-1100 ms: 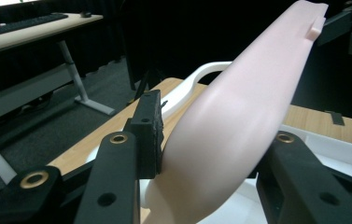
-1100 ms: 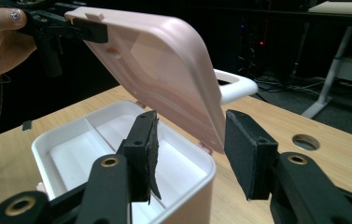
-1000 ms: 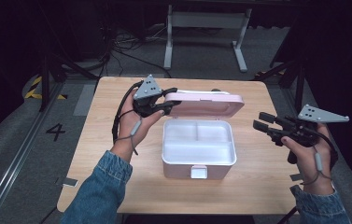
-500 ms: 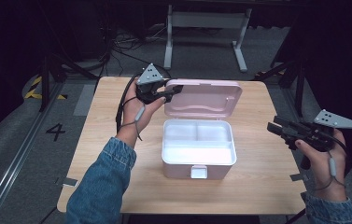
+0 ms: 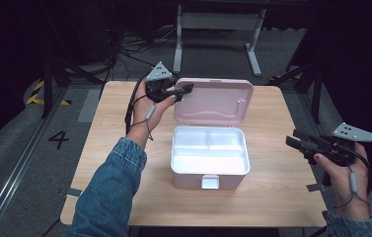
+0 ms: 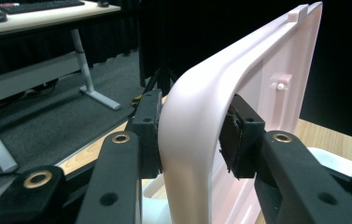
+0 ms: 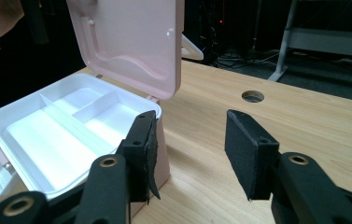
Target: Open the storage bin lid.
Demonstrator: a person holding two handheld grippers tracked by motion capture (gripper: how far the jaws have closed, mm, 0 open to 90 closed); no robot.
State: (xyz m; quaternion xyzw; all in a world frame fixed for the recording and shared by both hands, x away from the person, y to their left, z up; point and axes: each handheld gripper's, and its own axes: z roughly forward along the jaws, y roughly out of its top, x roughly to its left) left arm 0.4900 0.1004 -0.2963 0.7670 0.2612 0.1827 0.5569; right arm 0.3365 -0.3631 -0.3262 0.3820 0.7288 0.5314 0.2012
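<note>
The pink lid [image 5: 214, 100] now stands more upright than a moment ago, so the box [image 5: 209, 157] at mid-tabletop [image 5: 114, 128] looks fully opened, its white tray bare. The left gripper [image 5: 186, 89] stays clamped on the lid's upper left corner, arm stretched forward, while the right gripper [image 5: 295, 139] has drawn back to the right edge, jaws apart and empty.

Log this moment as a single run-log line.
left gripper: shut on lid corner, held upright | right gripper: open, apart from box | tray: empty | table
</note>
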